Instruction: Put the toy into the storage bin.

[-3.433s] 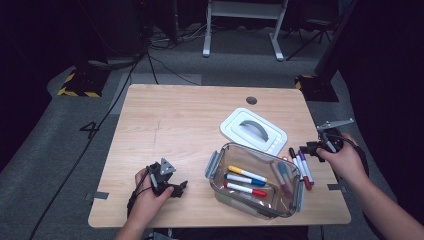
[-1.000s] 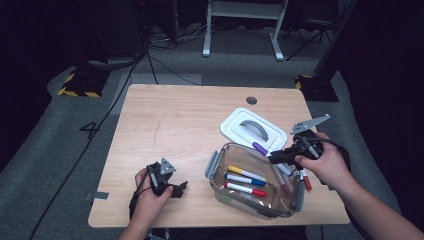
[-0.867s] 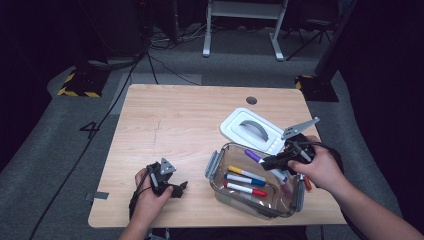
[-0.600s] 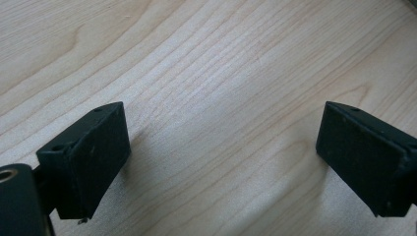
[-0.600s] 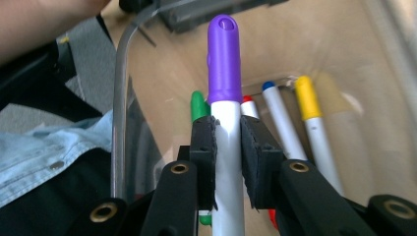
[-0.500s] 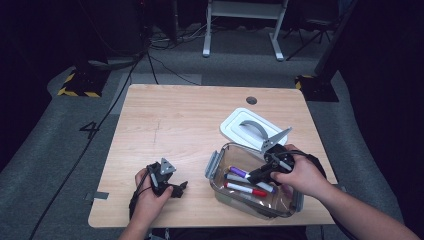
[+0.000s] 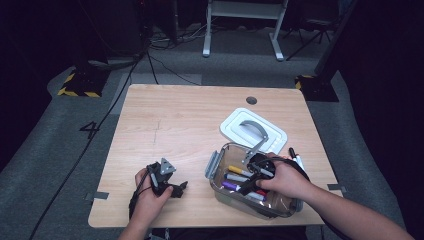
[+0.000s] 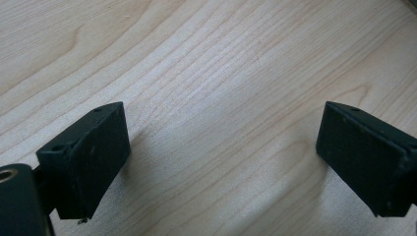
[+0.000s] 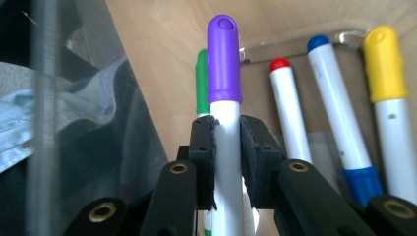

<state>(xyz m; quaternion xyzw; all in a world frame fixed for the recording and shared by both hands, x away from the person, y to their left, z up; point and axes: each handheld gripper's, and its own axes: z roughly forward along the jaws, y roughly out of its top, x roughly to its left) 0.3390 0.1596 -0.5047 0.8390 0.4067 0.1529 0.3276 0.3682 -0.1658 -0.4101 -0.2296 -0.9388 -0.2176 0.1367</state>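
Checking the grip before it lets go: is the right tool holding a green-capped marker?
No, the right tool is clamped on a marker with a purple cap.

**A pale wooden bench in a dark room**

The bench (image 7: pixel 190 130) has a light wood-grain top with a small round dark hole near its far edge. It stands on a grey carpet floor (image 7: pixel 65 160) marked with a black figure four and strips of grey tape. Black cables (image 7: pixel 150 60) run across the floor behind it. A white metal frame (image 7: pixel 242 20) stands farther back. Yellow-and-black hazard striping (image 7: pixel 75 91) marks a dark base at the far left. The surroundings lie in deep shadow.
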